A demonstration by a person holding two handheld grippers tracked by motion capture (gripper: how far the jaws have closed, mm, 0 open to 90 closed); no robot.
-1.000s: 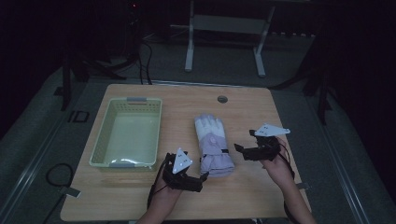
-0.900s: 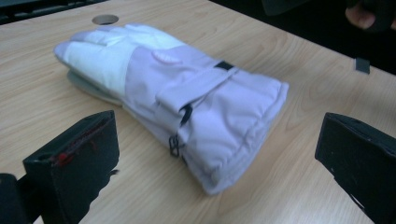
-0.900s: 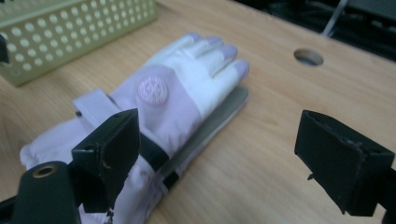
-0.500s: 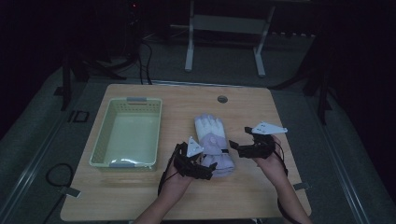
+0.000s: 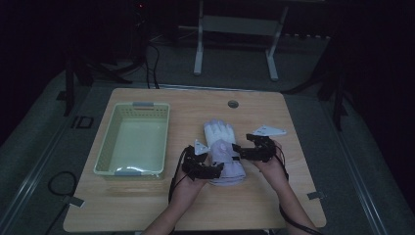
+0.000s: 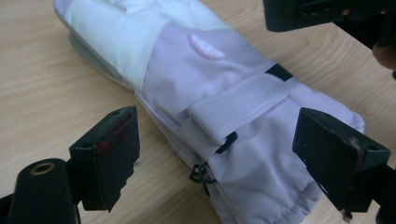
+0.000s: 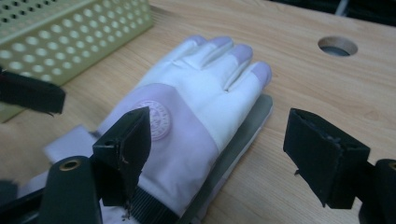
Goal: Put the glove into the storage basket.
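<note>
Black grippers [image 5: 221, 168], grey three-cornered plates, black trailing cables

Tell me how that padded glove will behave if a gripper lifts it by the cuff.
The glove looks thick and quilted, so it will probably sag rather than hold its shape. Its smooth shell may slip in a shallow pinch. The gathered cuff and strap likely give a firmer hold. It lies flat, so rolling seems unlikely.

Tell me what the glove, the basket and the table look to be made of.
Glove: soft padded fabric, white and pale lilac, matte, with stitched seams, a strap and a gathered cuff; probably synthetic.
Basket: pale green, likely moulded plastic, judging by its walls of evenly spaced holes.
Table: light wood or wood-look laminate, smooth, with visible grain.
</note>
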